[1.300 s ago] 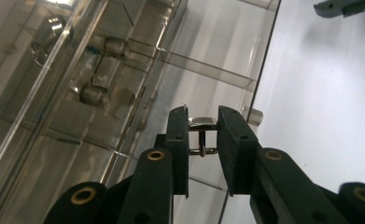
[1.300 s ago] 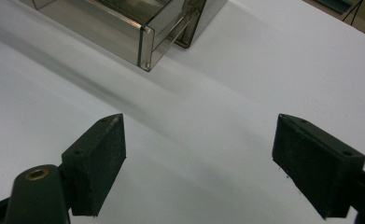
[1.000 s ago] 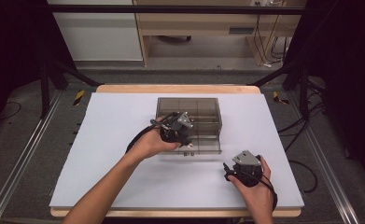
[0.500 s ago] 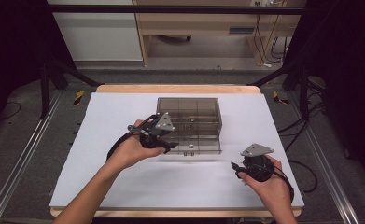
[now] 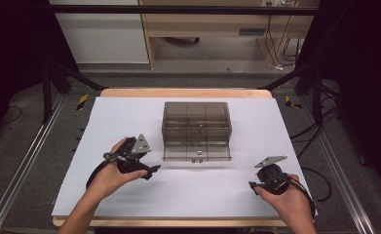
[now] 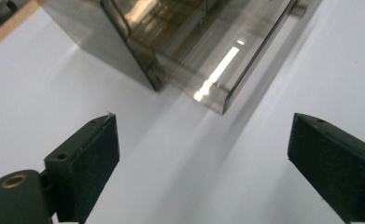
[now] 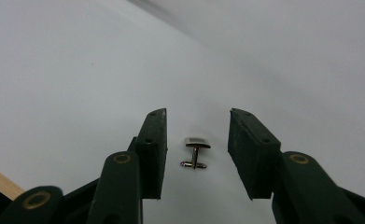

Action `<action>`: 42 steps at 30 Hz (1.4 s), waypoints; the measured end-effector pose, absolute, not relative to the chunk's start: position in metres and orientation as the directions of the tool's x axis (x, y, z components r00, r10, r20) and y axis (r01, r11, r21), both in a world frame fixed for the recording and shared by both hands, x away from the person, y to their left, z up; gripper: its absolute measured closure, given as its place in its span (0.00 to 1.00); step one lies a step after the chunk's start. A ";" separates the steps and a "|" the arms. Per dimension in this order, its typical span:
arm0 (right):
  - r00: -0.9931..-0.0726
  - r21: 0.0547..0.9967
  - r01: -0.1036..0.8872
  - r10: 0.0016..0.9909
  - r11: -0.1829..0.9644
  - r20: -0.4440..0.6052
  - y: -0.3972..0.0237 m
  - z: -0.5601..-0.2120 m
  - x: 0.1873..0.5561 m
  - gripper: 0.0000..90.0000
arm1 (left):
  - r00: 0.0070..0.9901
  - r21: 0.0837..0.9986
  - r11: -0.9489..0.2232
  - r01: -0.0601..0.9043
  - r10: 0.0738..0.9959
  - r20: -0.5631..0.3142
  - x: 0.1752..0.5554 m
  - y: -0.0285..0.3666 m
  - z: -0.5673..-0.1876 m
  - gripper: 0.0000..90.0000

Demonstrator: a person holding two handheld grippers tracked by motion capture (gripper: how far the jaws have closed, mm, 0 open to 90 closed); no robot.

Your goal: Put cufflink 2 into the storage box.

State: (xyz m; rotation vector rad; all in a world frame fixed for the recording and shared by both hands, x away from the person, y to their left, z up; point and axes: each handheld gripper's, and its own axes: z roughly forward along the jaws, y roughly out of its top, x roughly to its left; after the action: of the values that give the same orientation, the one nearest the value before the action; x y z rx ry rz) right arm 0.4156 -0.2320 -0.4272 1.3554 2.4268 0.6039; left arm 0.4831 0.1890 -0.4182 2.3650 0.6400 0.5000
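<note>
So your table (image 5: 129, 117) is the big white sheet on a wooden top, with bare board showing along the far edge. Sitting around the middle of it, a bit toward the far side, is the smoky see-through drawer box (image 5: 196, 129), and its bottom drawer (image 5: 197, 152) is pulled out toward you (you can see its front lip sticking past the box in the left gripper view too, corner catching a strip of light).

Your left gripper (image 5: 151, 170) is just left of that open drawer, near its front corner but not touching it. Its jaws have just been opening and they're wide apart now, with nothing between them except plain white table.

Your right gripper (image 5: 253, 186) is down near your edge of the table, well to the right of the box and clear of it. Its jaws have just been closing, but they're partly open, and the pads aren't pressing on anything.

Smallest thing last: the cufflink (image 7: 196, 151). In the right gripper view it's lying on the white surface right between the two jaws, silvery, flat face at the top and the little bar end toward you. There's a gap on both sides, so you're not gripping it.
</note>
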 end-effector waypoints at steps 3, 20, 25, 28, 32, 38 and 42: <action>-0.494 0.466 0.761 0.869 0.451 -0.034 -0.232 -0.433 0.418 0.66 | 0.805 0.622 -0.709 0.333 0.557 0.204 0.484 0.193 -0.427 0.09; -0.478 0.434 0.795 0.878 0.423 0.018 -0.236 -0.450 0.422 0.73 | 0.784 0.645 -0.679 0.351 0.589 0.194 0.477 0.200 -0.427 0.09; -0.485 0.429 0.792 0.874 0.434 0.011 -0.234 -0.451 0.424 0.80 | 0.787 0.641 -0.684 0.349 0.585 0.196 0.476 0.201 -0.429 0.09; -0.485 0.428 0.792 0.874 0.436 0.006 -0.234 -0.451 0.424 0.83 | 0.788 0.641 -0.684 0.348 0.584 0.196 0.475 0.201 -0.429 0.09; -0.492 0.429 0.788 0.871 0.441 0.008 -0.235 -0.451 0.423 0.83 | 0.788 0.639 -0.685 0.349 0.584 0.196 0.475 0.202 -0.429 0.10; -0.485 0.455 0.782 0.875 0.425 0.016 -0.241 -0.450 0.423 0.83 | 0.787 0.638 -0.684 0.353 0.586 0.193 0.476 0.204 -0.429 0.10; -0.487 0.477 0.773 0.873 0.419 0.023 -0.242 -0.448 0.423 0.83 | 0.785 0.638 -0.684 0.354 0.588 0.194 0.476 0.205 -0.430 0.09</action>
State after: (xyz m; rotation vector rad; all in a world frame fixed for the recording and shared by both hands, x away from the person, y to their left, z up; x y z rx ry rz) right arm 0.4234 -0.2424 -0.4481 1.4449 2.4448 0.6383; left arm 0.4761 0.2046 -0.4298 2.3812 0.6980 0.5201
